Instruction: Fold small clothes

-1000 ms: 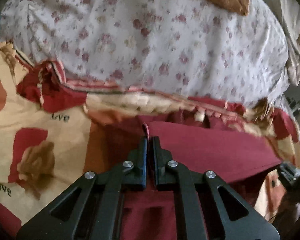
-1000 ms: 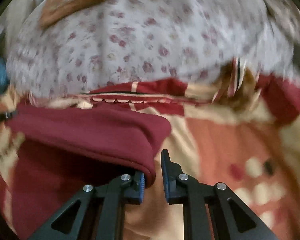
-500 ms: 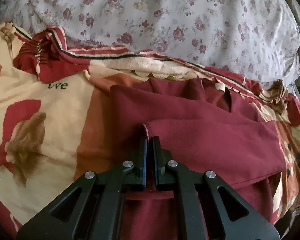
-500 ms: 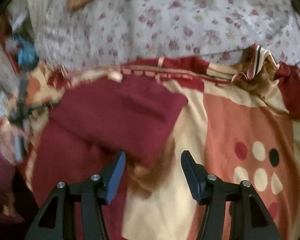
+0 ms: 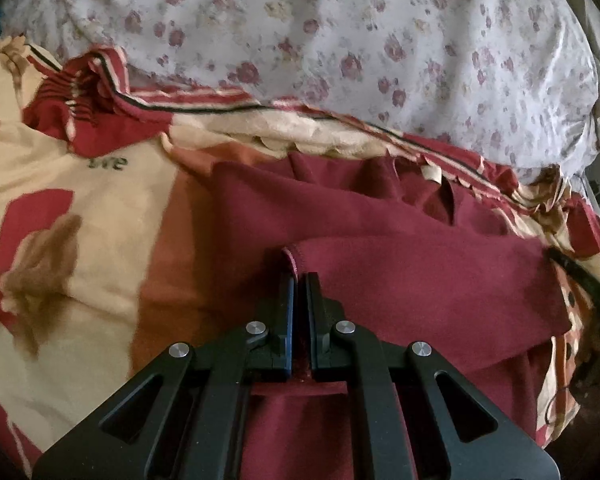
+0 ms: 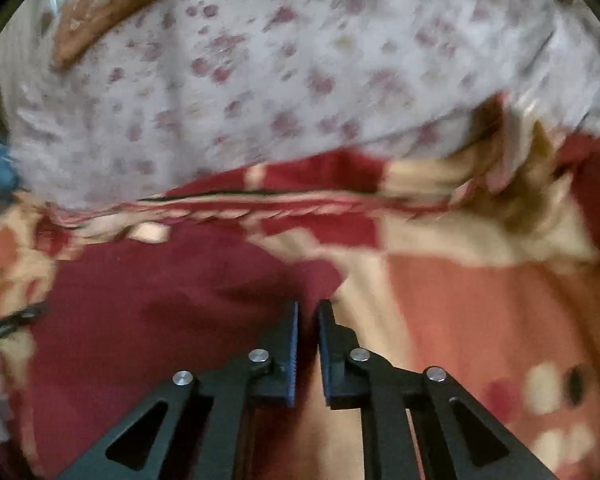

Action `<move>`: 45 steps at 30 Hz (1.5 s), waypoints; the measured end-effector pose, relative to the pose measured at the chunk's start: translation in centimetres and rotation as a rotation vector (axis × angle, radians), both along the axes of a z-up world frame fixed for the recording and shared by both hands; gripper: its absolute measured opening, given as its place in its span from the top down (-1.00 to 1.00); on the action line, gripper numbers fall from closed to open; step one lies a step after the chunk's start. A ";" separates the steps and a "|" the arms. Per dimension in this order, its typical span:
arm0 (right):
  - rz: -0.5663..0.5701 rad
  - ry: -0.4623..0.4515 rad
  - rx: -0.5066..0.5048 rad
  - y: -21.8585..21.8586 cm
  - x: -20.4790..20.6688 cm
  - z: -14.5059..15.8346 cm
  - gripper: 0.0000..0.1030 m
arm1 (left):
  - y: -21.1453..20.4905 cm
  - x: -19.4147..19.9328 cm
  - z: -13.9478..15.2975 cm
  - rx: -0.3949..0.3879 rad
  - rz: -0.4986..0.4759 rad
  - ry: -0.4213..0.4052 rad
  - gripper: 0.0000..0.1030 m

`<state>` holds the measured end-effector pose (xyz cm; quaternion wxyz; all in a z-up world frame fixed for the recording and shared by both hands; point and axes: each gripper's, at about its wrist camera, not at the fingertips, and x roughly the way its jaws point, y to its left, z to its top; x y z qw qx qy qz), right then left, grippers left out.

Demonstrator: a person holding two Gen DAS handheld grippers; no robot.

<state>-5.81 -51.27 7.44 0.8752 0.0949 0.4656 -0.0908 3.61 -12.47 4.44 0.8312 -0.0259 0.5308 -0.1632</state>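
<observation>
A dark red garment (image 5: 400,248) lies on the patterned bedspread, its lower part folded up over itself. My left gripper (image 5: 299,280) is shut on the garment's hemmed corner, which pokes out above the fingertips. In the blurred right wrist view the garment (image 6: 172,304) fills the lower left. My right gripper (image 6: 308,312) is nearly closed at the garment's right edge, with red cloth between its fingers. A pale neck label (image 5: 432,173) shows at the garment's far edge.
The bedspread (image 5: 80,208) is cream, orange and red, bunched in a ridge (image 5: 92,92) at the back. A floral white quilt (image 5: 340,40) lies beyond it. The other gripper's dark tip (image 5: 588,284) shows at the right edge.
My right gripper, wide open half a second ago, has closed on the garment's right edge and moved in. My left gripper has stayed shut on the hem.
</observation>
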 end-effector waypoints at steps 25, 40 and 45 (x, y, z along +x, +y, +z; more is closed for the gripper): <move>0.075 0.136 0.029 3.8 -3.5 -2.8 0.84 | -0.9 -2.5 0.5 0.051 -0.027 -0.045 0.28; 0.130 0.000 0.006 7.0 -5.5 1.4 0.11 | -0.2 -3.7 2.1 0.083 -0.011 -0.080 0.28; 0.137 0.132 -0.016 8.1 -3.7 -2.8 0.11 | 0.0 -4.6 3.0 0.105 -0.013 -0.108 0.28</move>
